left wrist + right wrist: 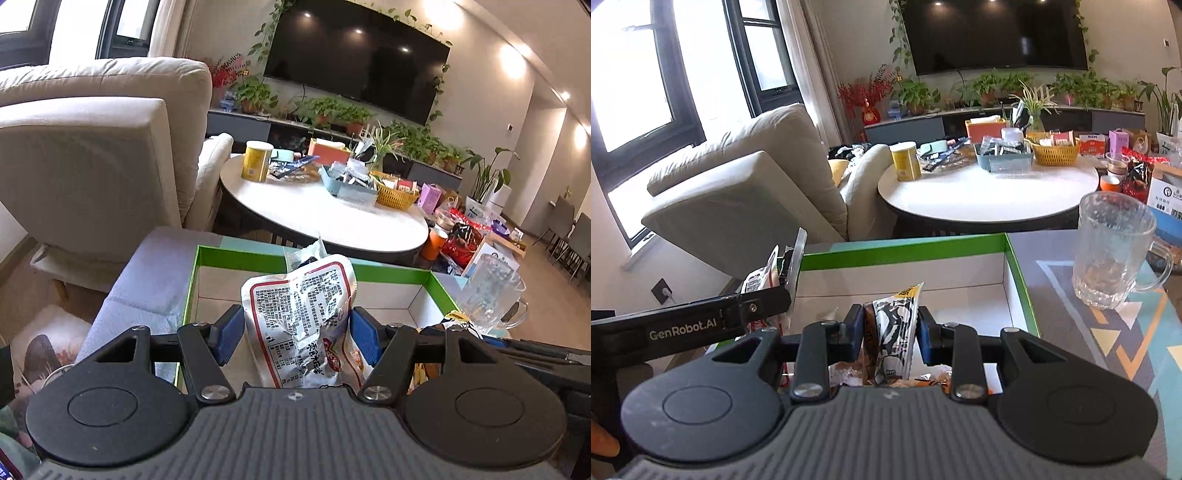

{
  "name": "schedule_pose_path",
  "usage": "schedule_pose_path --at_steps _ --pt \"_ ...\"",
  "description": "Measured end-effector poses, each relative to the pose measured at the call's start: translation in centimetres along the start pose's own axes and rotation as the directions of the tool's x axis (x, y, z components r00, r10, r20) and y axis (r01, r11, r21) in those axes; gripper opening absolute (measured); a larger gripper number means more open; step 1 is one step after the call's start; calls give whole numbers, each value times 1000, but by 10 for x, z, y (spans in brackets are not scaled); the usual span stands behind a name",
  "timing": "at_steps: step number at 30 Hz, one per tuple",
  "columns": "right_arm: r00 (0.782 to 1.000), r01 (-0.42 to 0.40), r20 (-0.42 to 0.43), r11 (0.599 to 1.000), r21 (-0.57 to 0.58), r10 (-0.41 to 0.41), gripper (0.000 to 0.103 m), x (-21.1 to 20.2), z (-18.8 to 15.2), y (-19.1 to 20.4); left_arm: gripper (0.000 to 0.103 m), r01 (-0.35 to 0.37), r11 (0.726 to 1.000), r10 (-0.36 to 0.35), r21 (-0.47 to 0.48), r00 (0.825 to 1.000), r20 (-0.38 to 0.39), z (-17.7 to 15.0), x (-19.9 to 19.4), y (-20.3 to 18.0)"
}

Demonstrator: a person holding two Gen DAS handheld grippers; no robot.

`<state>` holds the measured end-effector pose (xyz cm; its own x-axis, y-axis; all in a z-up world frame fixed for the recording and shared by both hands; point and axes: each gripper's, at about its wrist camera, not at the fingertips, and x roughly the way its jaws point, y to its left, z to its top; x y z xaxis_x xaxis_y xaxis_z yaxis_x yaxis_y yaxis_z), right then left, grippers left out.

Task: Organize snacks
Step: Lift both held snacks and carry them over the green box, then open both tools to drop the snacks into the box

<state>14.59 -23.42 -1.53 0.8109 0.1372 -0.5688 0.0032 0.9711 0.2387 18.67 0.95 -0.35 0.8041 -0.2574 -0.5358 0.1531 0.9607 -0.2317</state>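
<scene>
Each tool grips a snack packet (pixel 299 317) above the green-rimmed box (pixel 905 248) — a few wrappers inside.

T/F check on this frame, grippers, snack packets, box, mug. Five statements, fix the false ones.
1. The left gripper holds a silver packet. True.
2. The right gripper is empty. False: it is clamped on a yellow-tipped packet.
3. The green-rimmed box has a lid on. False: it is open-topped.
4. The glass mug stands outside the box. True.
5. The mug lies on its side. False: upright.
</scene>
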Motion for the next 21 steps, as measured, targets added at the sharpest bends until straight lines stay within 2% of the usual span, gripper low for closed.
schedule_pose_path --at_steps 12,13,15,21 --pt "1000 21 -18 998 51 -20 39 16 -2 -2 65 -12 1000 9 -27 997 -82 -7 14 3" --pt "999 26 -24 998 52 -24 41 17 -2 -2 65 -22 999 19 -28 996 -83 -6 12 3" --pt "999 27 -38 998 59 -24 59 18 -3 -3 66 -29 999 27 -27 996 -82 -5 9 4" --pt "999 32 -7 996 78 -32 60 7 -3 -3 66 -12 999 9 -37 996 -83 -1 -4 9"
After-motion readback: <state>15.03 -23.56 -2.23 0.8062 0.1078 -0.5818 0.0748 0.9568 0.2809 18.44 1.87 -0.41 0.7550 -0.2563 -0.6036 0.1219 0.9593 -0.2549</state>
